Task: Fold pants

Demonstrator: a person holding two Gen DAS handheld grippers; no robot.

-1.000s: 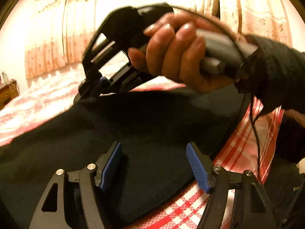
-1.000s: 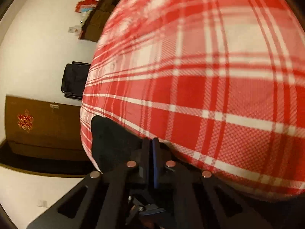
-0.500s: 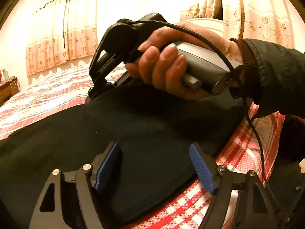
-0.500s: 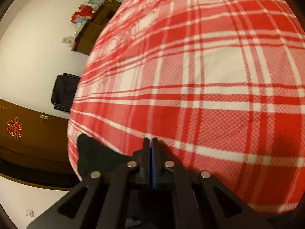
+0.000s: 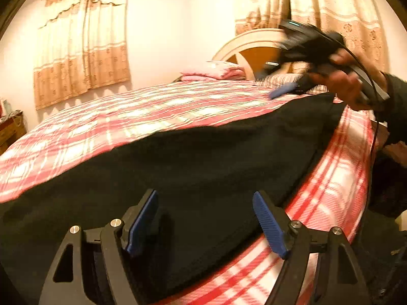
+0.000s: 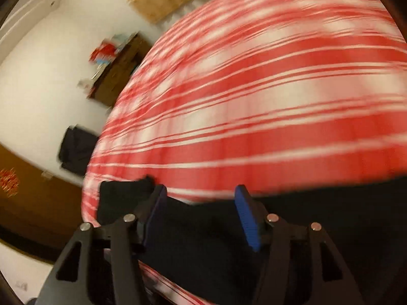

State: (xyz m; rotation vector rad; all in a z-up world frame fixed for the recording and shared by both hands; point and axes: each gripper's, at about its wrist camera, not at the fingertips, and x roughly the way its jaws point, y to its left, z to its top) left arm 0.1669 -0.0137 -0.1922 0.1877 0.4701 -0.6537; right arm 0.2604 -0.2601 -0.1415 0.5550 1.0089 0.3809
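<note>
Black pants (image 5: 203,157) lie limp on bed (image 5: 127,117); soft, light, probably non-slip. Left gripper (image 5: 206,222) fingers spread, empty. Right gripper (image 6: 201,216) fingers just opened, nothing pinched. Best hold: hem edge ahead of fingers.

Black pants (image 5: 203,157), red-and-white plaid bedspread (image 5: 127,117)

Home bedroom | bed (image 5: 127,117) in red-and-white plaid cover | arched wooden headboard (image 5: 257,53) | folded pink bedding (image 5: 211,72) | patterned curtains (image 5: 81,58) | dark wood dresser (image 6: 117,71) against white wall
</note>
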